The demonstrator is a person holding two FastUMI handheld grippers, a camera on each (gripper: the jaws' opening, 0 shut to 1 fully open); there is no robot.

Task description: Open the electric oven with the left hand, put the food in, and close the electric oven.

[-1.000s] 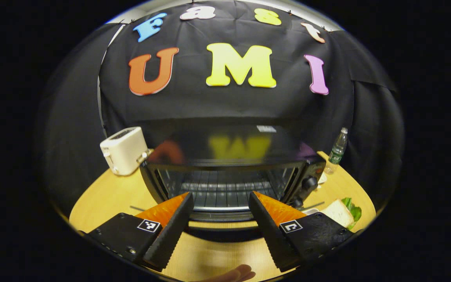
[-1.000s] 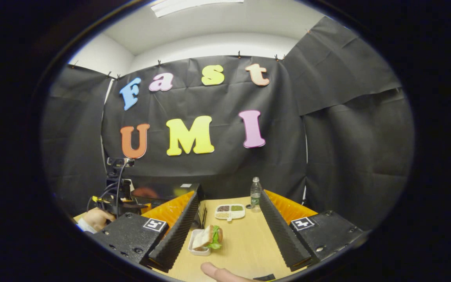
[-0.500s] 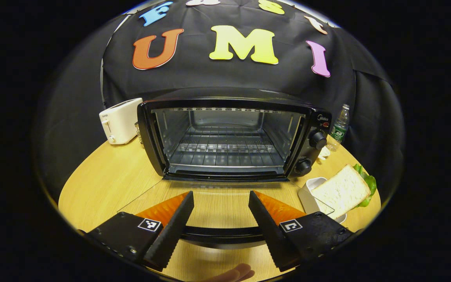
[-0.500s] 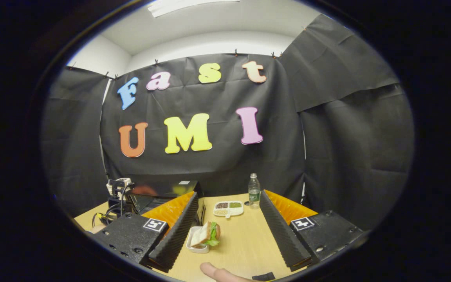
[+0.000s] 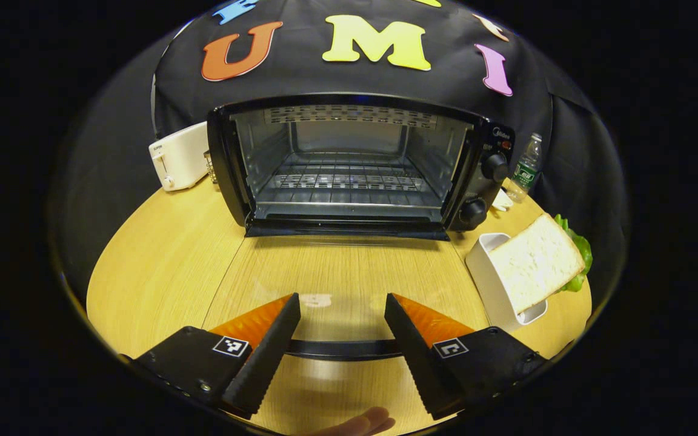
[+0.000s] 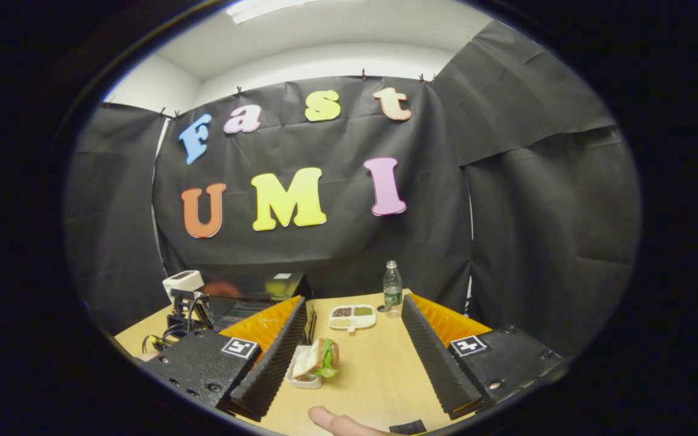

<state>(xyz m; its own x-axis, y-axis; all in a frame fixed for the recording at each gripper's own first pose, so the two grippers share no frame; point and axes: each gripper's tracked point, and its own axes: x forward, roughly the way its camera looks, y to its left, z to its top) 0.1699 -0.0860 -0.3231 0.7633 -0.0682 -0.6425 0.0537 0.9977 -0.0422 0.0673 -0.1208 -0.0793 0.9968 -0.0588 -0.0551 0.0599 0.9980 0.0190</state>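
The black electric oven (image 5: 349, 163) stands open at the back of the table, its wire rack bare. Its glass door (image 5: 337, 272) lies nearly flat toward me. The door's dark handle bar (image 5: 343, 349) runs across between the fingers of my left gripper (image 5: 342, 298), which is open and not pressing on it. A sandwich with lettuce (image 5: 537, 266) leans in a small white tray (image 5: 487, 272) right of the oven. In the right gripper view the sandwich (image 6: 319, 358) lies just ahead of the right gripper (image 6: 354, 301), close to its left finger. That gripper is open and holds nothing.
A white toaster (image 5: 178, 156) stands left of the oven and a water bottle (image 5: 526, 169) to its right. A divided dish of seasonings (image 6: 352, 316) lies beside the bottle (image 6: 392, 289). A person's fingertip (image 6: 331, 421) shows at the bottom edge.
The oven door has swung from part-open down to nearly flat, with my left gripper coming down and back along with the handle. The right gripper has barely shifted.
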